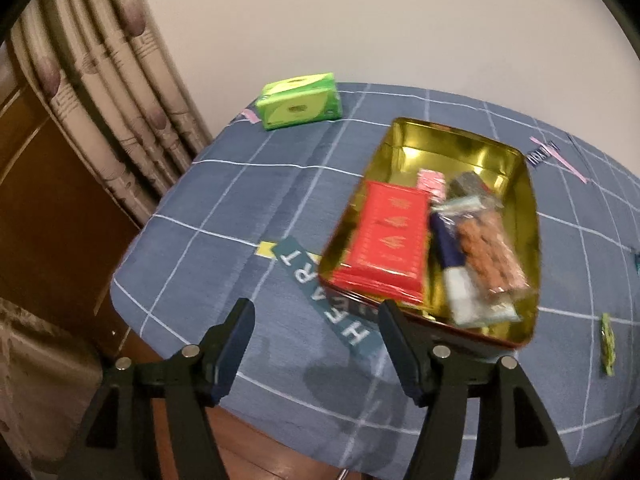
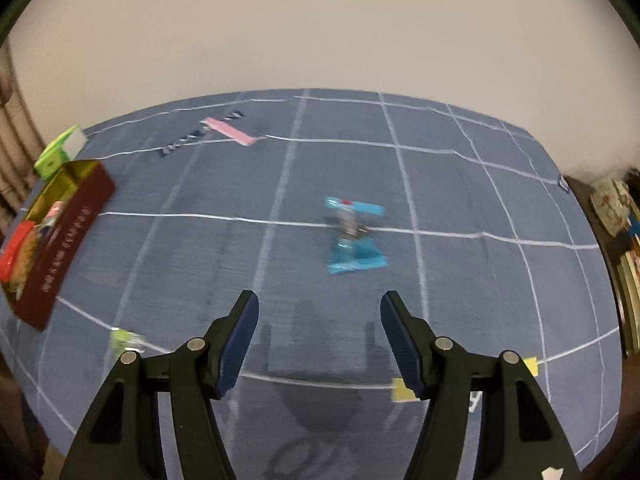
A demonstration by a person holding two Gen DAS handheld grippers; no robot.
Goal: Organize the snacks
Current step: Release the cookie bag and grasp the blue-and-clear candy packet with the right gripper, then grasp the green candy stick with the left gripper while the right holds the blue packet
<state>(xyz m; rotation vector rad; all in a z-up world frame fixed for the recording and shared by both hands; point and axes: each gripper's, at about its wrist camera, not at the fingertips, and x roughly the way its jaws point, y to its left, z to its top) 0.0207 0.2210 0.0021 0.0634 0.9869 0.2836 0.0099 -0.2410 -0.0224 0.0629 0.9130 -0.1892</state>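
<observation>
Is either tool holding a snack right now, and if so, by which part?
Nothing is held. The left tool is open beside the tin; the right tool is open, short of the blue packet.

Tablecloth (image 1: 224, 208): blue with a white grid, printed "HEART", covered the table.
Tissue pack (image 1: 301, 101): green, lay near the cloth's far left corner.
Curtain (image 1: 104, 92): beige, pleated, hung at the left.
Wall (image 2: 320, 32): plain and pale behind the table.
Books (image 2: 628, 248): stacked at the right edge.
</observation>
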